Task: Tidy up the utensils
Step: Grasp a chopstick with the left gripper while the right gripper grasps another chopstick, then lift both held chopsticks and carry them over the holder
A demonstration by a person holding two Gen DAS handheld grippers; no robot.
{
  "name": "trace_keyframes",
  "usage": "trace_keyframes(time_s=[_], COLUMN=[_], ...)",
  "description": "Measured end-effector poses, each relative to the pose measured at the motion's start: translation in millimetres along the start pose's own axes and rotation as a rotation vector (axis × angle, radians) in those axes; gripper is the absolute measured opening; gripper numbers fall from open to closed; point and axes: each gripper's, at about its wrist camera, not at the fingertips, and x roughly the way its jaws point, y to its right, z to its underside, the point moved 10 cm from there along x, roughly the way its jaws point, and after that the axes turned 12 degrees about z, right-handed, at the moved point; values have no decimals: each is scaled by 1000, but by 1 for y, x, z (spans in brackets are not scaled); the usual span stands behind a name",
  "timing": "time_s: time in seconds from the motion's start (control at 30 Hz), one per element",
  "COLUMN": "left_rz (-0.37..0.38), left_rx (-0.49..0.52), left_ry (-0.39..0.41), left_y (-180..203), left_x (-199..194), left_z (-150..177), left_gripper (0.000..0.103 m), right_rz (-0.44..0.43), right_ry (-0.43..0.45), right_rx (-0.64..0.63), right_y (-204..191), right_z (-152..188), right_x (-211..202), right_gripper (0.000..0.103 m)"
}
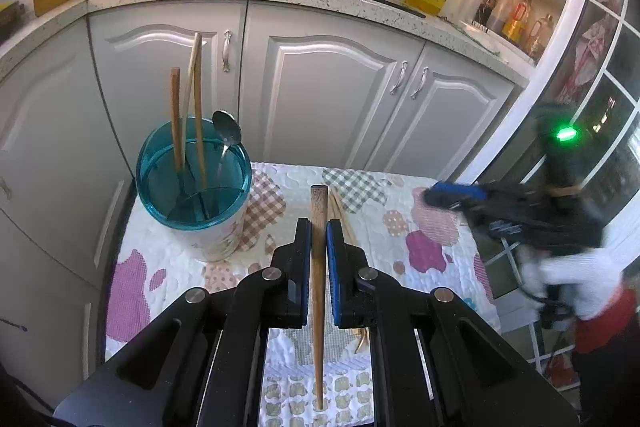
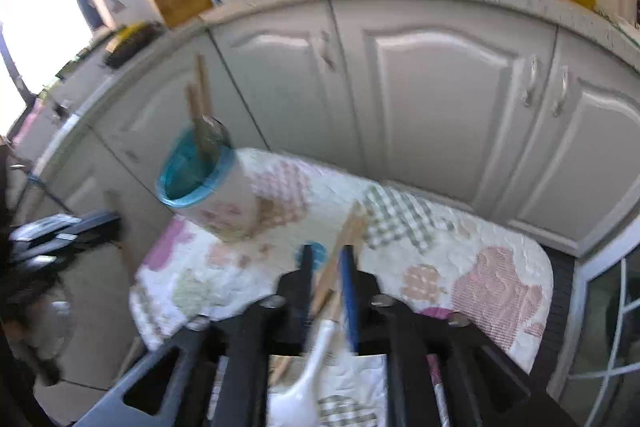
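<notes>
- The left gripper (image 1: 319, 239) pinches a single dark wooden chopstick (image 1: 318, 267) between its blue pads, the stick running up past the fingertips and down below them.
- The right gripper (image 2: 327, 267) has its jaws parted, with a white spoon handle (image 2: 320, 347) and loose wooden chopsticks (image 2: 344, 239) seen in the gap; blur hides whether the pads touch them.
- A quilted patchwork cloth (image 1: 400, 227), soft and puckered, covers the table.
- The teal-rimmed utensil holder (image 1: 195, 179) stands upright at its far left corner, holding wooden sticks (image 1: 176, 119) and a metal spoon (image 1: 227, 133).
- Behind are grey panelled cabinets (image 1: 320, 87).
</notes>
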Motion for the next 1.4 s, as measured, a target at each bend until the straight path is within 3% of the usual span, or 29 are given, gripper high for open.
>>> trace_keyframes(time_s=[0.17, 0.4, 0.5, 0.63, 0.77, 0.9, 1.13, 1.4], left_rz=[2, -5, -6, -5, -1, -2, -5, -43], left_rx=[-24, -42, -54, -71, -60, -54, -45, -44], left_ry=[1, 4, 2, -1, 23, 40, 94, 224], left_y=[-4, -13, -18, -21, -20, -19, -12, -18], left_x=[-3, -11, -10, -8, -19, -26, -49, -95], left_z=[1, -3, -4, -6, -11, -15, -29, -70], left_gripper=[6, 6, 6, 6, 6, 6, 6, 6], right_rz=[17, 82, 125, 74, -21, -61, -61, -93], right_ry=[-116, -271, -265, -277, -236, -138, 16, 131], right_rx=[23, -50, -64, -8, 61, 62, 23, -32], right_y=[1, -9, -4, 1, 6, 13, 11, -13], right_z=[14, 30, 26, 18, 13, 4, -20, -45], right_x=[75, 164, 176, 182, 155, 99, 8, -55], right_gripper=[31, 14, 9, 7, 6, 6, 5, 5])
